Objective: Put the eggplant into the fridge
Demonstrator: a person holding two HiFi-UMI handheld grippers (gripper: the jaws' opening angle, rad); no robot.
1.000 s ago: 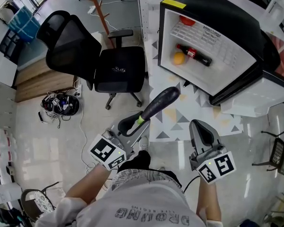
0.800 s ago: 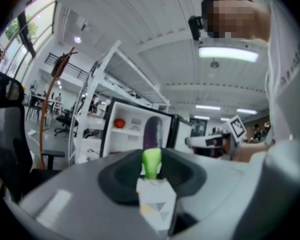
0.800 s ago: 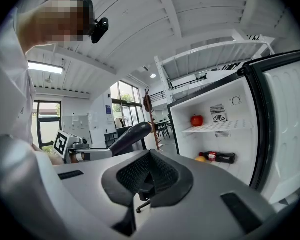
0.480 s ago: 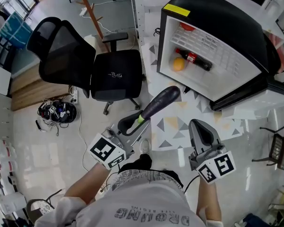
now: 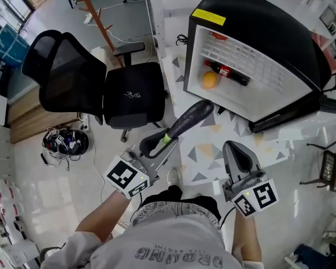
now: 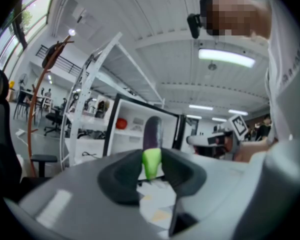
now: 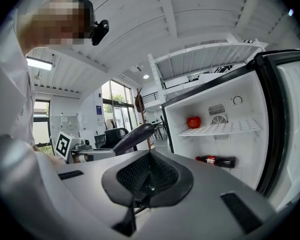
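A dark purple eggplant [image 5: 189, 120] with a green stem [image 6: 151, 162] sticks out ahead of my left gripper [image 5: 155, 145], which is shut on the stem end. The eggplant's tip points at the open black fridge [image 5: 257, 21], a short way off it. Inside the white fridge [image 7: 230, 109] are a red apple [image 7: 193, 121] on the upper shelf, a cola bottle [image 5: 227, 72] and an orange [image 5: 209, 80] below. My right gripper [image 5: 237, 154] is level with the left, to its right, shut with nothing between its pads [image 7: 149, 176]. The right gripper view shows the eggplant [image 7: 134, 137] at its left.
A black office chair [image 5: 129, 94] stands left of the fridge, with a wooden coat stand [image 5: 98, 24] behind it. A bundle of cables [image 5: 64, 142] lies on the floor at left. A triangle-patterned mat [image 5: 213, 144] lies before the fridge. The fridge door [image 5: 291, 114] hangs open at right.
Both grippers and the eggplant have come nearer the fridge. The chair and the cables have slid left in the head view. Both grips are unchanged.
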